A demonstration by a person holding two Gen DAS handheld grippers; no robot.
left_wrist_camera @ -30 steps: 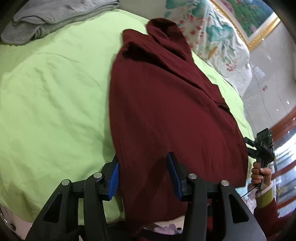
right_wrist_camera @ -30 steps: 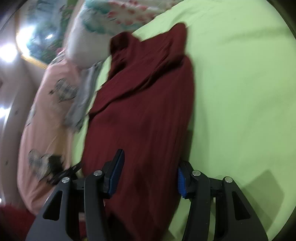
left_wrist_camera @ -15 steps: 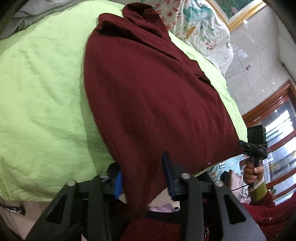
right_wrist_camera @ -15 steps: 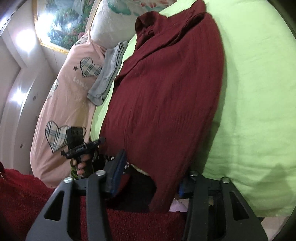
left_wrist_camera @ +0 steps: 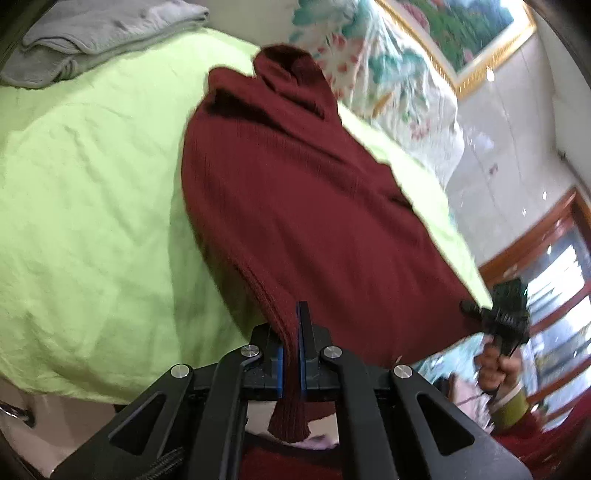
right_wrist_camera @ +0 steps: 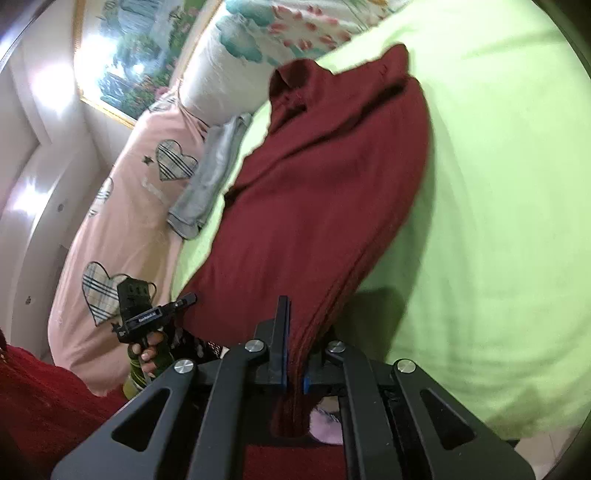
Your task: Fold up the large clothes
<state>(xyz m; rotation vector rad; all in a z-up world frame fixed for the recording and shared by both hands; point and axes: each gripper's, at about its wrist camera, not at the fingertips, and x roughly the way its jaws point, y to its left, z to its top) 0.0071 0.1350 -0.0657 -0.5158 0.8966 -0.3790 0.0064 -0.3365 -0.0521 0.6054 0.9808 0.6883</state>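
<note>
Claws first: left claw point(left_wrist_camera: 297, 354) pinched tight on one bottom corner of dark red ribbed knit sweater point(left_wrist_camera: 303, 206), blue pads almost meeting with hem cloth bunched between and hanging below; right claw point(right_wrist_camera: 291, 363) clamped the same way on the other bottom corner point(right_wrist_camera: 317, 206), fabric gathered in folds between the pads. Beyond, sweater body stretched over lime green bed sheet point(left_wrist_camera: 92, 206), collar end farthest away. Further off, folded grey towel point(left_wrist_camera: 92, 33) at the sheet's far edge, floral pillow point(left_wrist_camera: 388, 74), pink heart-patterned quilt point(right_wrist_camera: 125, 206), gilt-framed landscape painting point(left_wrist_camera: 465, 33) on the wall
</note>
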